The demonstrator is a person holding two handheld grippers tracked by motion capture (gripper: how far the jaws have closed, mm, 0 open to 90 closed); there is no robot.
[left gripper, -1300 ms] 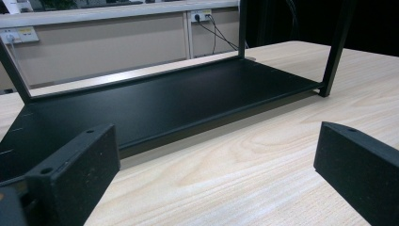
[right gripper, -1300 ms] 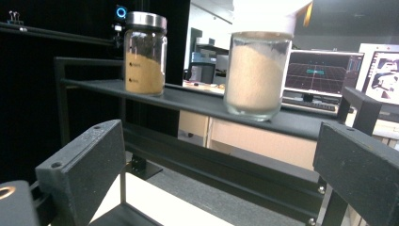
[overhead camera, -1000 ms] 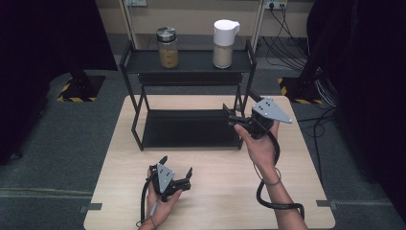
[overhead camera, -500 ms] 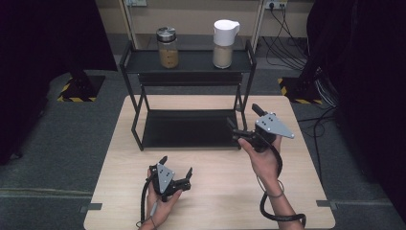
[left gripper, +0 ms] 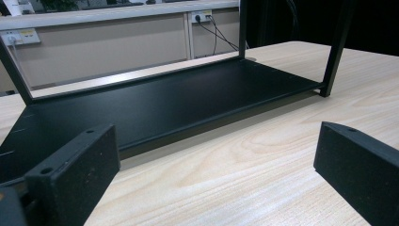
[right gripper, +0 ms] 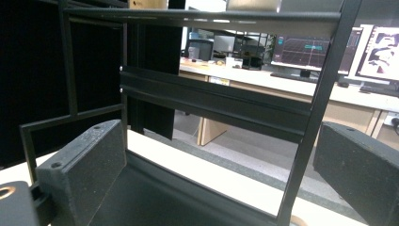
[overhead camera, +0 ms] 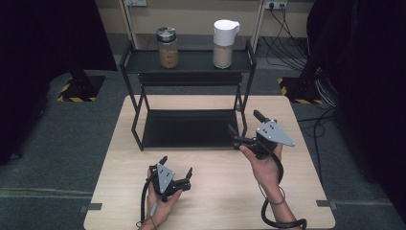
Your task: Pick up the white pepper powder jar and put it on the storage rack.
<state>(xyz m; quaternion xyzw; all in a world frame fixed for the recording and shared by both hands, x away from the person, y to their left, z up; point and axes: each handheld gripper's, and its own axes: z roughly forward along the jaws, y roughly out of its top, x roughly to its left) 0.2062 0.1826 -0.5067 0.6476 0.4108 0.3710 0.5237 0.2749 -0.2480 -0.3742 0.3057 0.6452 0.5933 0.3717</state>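
Black metal two-tier shelf rack point(overhead camera: 187, 127) just ahead of right gripper point(overhead camera: 244, 129), jaws spread, empty | left gripper point(overhead camera: 176, 171) spread, resting short of it | likely stiff, weighty; grip thin corner post point(right gripper: 313, 117)

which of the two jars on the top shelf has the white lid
The right-hand jar with the tall white spouted lid, holding pale beige contents. The other, the left-hand glass jar with a silver metal lid, holds a darker golden-brown filling. Both stand upright on the black metal rack.
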